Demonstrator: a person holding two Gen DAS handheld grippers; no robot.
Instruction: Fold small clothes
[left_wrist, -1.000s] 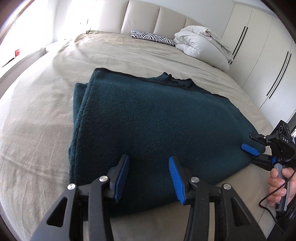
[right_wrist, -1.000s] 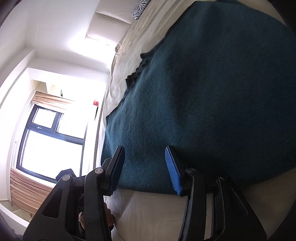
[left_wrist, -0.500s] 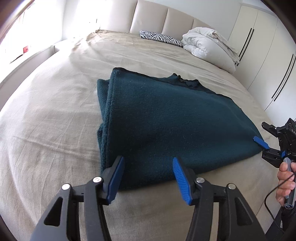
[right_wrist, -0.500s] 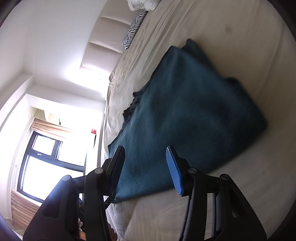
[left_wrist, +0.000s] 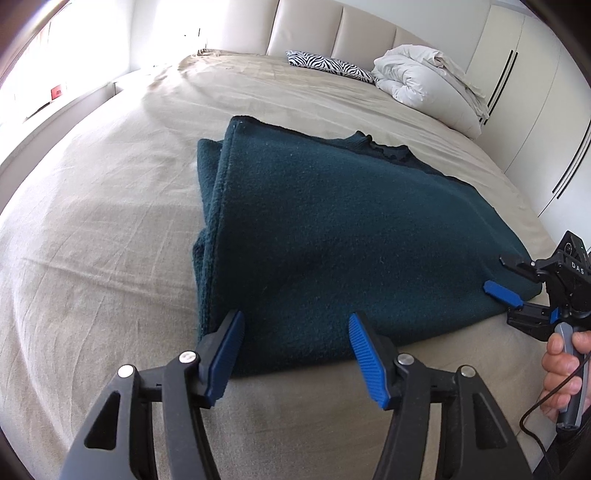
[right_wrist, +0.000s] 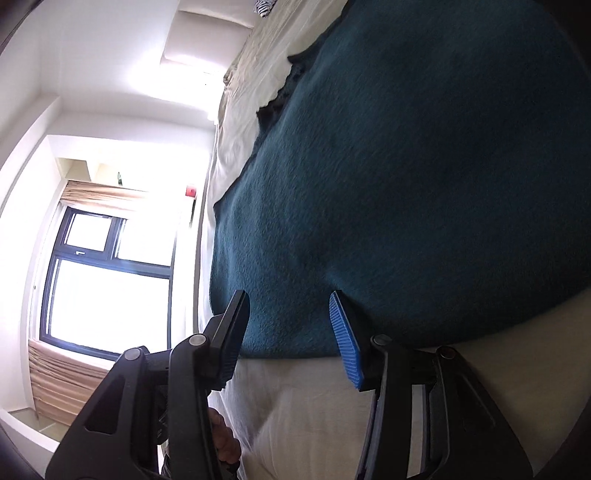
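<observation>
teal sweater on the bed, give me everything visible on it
The sweater is dark teal, thick and fuzzy like fleece or wool knit. It lies flat on the beige bed sheet, folded into a rough rectangle with stacked layers showing along its left edge. A darker ribbed neckline peeks out at the far edge. The left tongs sit open at its near edge, and the right tongs sit open at its near right corner. Neither grips it. Contact cannot be told.

A dark teal garment (left_wrist: 332, 229) lies on the beige bed (left_wrist: 92, 229). Far off sit a black-and-white zebra-striped pillow (left_wrist: 328, 66) and a white duvet (left_wrist: 424, 85). Both grippers are black with blue fingers (left_wrist: 369, 362).
</observation>
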